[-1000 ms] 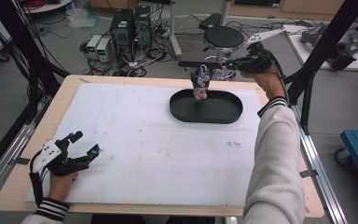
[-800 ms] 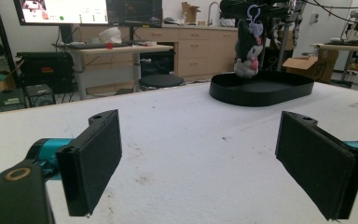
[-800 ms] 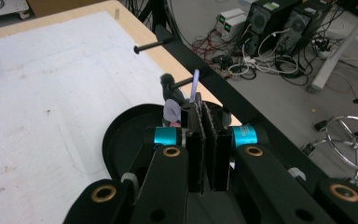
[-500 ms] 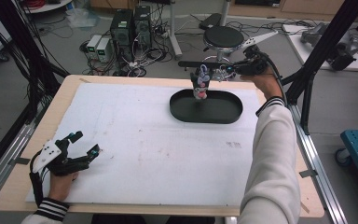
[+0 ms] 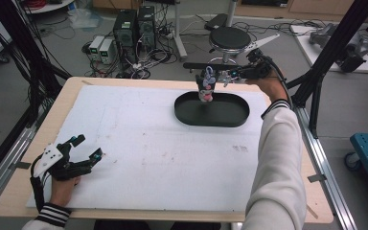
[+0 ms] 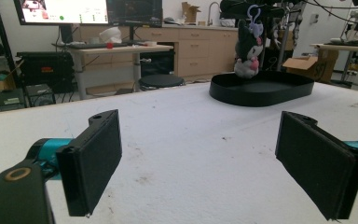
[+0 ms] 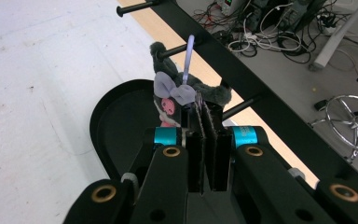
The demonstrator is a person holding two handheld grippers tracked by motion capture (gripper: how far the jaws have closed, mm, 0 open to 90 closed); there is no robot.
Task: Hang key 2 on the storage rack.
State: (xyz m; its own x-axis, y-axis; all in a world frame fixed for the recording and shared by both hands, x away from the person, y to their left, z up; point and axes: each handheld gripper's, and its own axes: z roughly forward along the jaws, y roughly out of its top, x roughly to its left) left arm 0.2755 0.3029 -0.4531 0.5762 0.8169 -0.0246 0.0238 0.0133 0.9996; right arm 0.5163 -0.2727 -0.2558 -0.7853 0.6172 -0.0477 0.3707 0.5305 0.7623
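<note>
Beyond the bench's far edge, computer towers and tangled cables sit on grey floor, with a round stool to their right.

Jaws spread wide, plush toy above black tray

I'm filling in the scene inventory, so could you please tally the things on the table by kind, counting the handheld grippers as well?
Plush toys: 1, the plush toy in the right gripper
Black oval trays: 1, the tray
White mats: 1, the mat
Grippers: 2, including the left gripper
Total: 5
</note>
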